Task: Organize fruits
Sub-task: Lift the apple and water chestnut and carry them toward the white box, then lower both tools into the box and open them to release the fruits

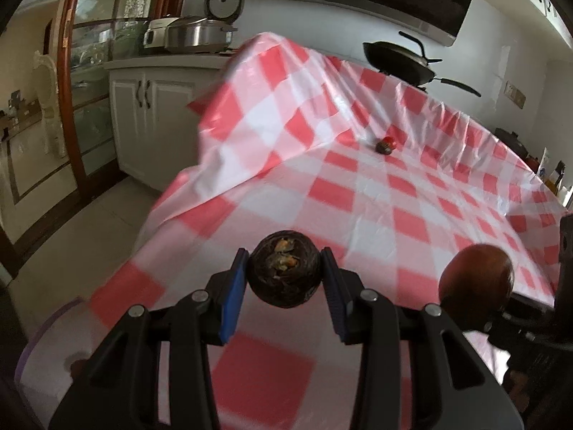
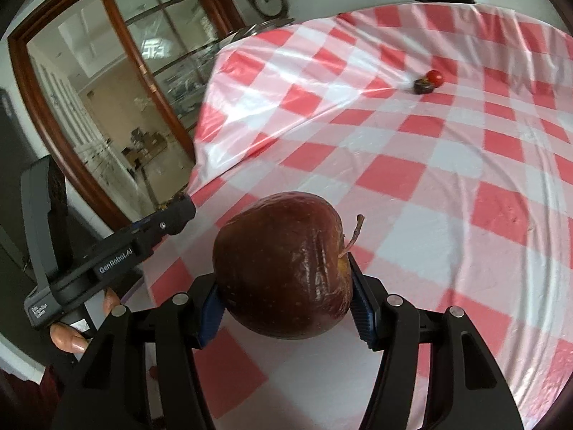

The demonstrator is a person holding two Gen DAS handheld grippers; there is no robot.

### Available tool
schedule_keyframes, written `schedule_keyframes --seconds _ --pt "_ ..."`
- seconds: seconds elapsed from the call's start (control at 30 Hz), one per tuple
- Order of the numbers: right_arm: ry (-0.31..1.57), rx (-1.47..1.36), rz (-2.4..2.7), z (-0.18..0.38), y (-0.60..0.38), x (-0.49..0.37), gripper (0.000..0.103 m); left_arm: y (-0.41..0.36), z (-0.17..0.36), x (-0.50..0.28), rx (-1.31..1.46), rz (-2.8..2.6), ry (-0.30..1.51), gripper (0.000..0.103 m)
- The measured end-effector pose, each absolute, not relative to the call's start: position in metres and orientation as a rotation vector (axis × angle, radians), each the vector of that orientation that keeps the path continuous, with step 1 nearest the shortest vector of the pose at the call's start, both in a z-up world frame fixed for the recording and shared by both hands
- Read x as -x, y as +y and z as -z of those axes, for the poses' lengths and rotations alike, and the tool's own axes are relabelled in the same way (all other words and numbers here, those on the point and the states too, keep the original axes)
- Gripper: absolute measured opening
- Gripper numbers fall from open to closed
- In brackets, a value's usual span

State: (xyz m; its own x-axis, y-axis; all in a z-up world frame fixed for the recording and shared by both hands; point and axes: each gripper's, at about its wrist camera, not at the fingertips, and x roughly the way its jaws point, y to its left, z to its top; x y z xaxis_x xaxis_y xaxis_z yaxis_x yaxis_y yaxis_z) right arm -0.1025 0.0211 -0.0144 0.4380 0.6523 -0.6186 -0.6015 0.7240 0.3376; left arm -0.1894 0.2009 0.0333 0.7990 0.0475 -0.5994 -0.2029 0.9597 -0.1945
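In the left wrist view my left gripper (image 1: 284, 256) is shut on a small dark round fruit (image 1: 284, 276) with orange-green bits on top, held above the red-and-white checked tablecloth (image 1: 358, 193). My right gripper (image 2: 284, 290) is shut on a dark red apple (image 2: 283, 265) whose stem points right. The same apple (image 1: 476, 279) shows at the right edge of the left wrist view. The left gripper (image 2: 175, 211) reaches in from the left of the right wrist view, a hand (image 2: 68, 337) on its handle. Far across the cloth, a red cherry tomato (image 2: 435, 77) touches a small dark fruit (image 2: 424, 86).
A black wok (image 1: 397, 61) stands beyond the far edge of the cloth. A white cabinet (image 1: 143, 122) with a steel cooker (image 1: 200, 34) stands to the left, past the table's drooping cloth edge. A pale dish with a purple rim (image 1: 46, 326) lies at the near left.
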Motion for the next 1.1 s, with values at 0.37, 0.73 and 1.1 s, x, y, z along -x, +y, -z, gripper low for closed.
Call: schedule_keyframes --seconds 0.37,0.73,1.1 --pt "0.777 0.097 -0.965 0.014 0.082 0.155 0.059 0.27 -0.027 0.269 0.319 -0.284 0.619 0.041" --pt "0.793 0.492 -1.303 0.049 0.174 0.246 0.059 0.347 0.026 0.306 0.399 -0.528 0.758 0.041" --pt "1.02 0.904 -1.393 0.162 0.26 0.286 0.059 0.388 0.127 0.291 0.425 -0.575 1.067 0.041"
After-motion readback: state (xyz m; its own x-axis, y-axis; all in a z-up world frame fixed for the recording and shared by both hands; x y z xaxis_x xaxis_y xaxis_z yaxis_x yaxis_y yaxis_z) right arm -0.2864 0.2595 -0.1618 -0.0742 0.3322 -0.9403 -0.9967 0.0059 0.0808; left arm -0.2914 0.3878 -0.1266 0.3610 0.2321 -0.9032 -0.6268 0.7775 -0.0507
